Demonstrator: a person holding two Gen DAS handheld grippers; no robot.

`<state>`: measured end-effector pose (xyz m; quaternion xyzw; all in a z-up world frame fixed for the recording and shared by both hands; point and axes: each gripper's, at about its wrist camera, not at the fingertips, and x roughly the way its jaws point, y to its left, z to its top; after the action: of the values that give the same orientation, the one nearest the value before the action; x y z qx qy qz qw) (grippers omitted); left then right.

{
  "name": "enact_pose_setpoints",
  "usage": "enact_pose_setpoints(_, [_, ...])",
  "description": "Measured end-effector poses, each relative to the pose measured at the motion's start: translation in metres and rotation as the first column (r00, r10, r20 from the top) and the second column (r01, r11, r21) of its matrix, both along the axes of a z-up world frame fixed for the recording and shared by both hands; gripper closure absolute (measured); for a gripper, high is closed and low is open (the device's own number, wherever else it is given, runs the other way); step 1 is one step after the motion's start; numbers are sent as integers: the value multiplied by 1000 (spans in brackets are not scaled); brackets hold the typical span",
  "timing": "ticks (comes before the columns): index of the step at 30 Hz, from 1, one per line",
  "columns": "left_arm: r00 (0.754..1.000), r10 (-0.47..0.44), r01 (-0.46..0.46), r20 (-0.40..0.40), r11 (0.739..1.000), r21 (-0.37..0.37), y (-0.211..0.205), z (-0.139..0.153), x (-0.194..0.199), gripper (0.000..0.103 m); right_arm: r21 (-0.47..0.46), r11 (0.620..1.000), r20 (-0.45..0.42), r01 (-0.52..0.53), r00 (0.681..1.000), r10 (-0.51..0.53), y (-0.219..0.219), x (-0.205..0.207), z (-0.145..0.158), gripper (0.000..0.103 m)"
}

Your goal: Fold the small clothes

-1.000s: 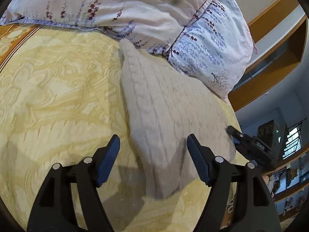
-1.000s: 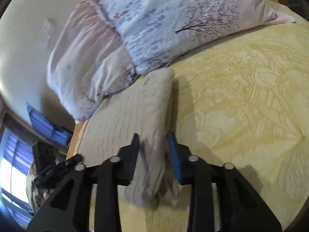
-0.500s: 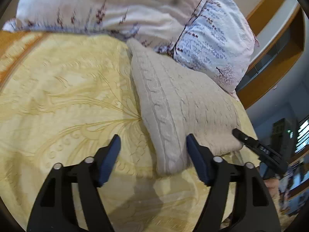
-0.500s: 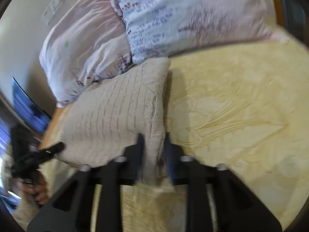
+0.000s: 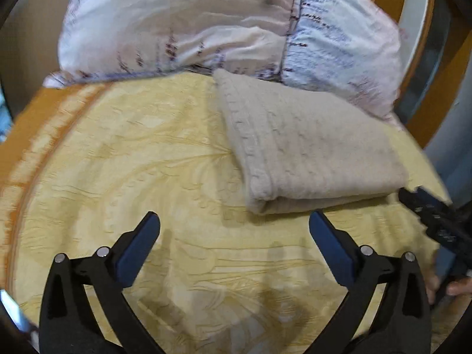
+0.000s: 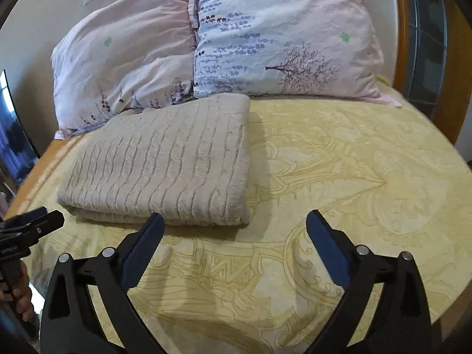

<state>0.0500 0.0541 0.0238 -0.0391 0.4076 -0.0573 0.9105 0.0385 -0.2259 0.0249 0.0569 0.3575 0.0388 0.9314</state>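
The folded sweater [image 6: 165, 165] lies on the bedspread [image 6: 339, 177], its far end touching two pillows [image 6: 277, 38] behind it. Both grippers, the left gripper [image 5: 234, 230] and right gripper [image 6: 235, 230], sit just in front of the sweater.

The left wrist camera sat behind the left gripper [image 5: 234, 227] and looked forward and down along its two fingers, close over the yellow bedspread [image 5: 124, 159], with the folded beige sweater [image 5: 306, 147] ahead and to the right. The right wrist camera sat behind the right gripper [image 6: 234, 228], likewise low and near, facing the pillows [image 6: 212, 44], the sweater [image 6: 165, 162] ahead and to the left. Both views shared sweater, bedspread and pillows, and each caught the other gripper at its edge
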Motion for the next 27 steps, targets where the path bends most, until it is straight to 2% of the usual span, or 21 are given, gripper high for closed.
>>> enact_pose_setpoints(2, [1000,3,-4,7,999,45,-6,0,-3,2,-23,1000,10,8,1000,-8,4,-3,1,1])
enact_pose_setpoints(6, [1000,-15,15,-11,999,39,-13,-2,-7,2,-76,997,12,3,1000,-2,15,-8,2,1])
enact_pose_setpoints(10, [999,-5,10,-50,996,91,-24,-11,-7,2,-99,995,-16,-10,1000,9,26,-9,-5,1])
enact_pose_setpoints(17, [997,3,6,-72,991,130,-35,-17,-6,2,-85,996,-81,8,997,-15,27,-8,-18,1])
enact_pose_setpoints(23, [993,30,-14,-111,990,142,-37,-26,-3,2,-97,995,-94,12,995,-22,31,-7,-24,1])
enact_pose_setpoints(27, [993,39,-24,-108,990,142,-37,-26,-3,2,-115,993,-101,18,994,-30,32,-5,-23,1])
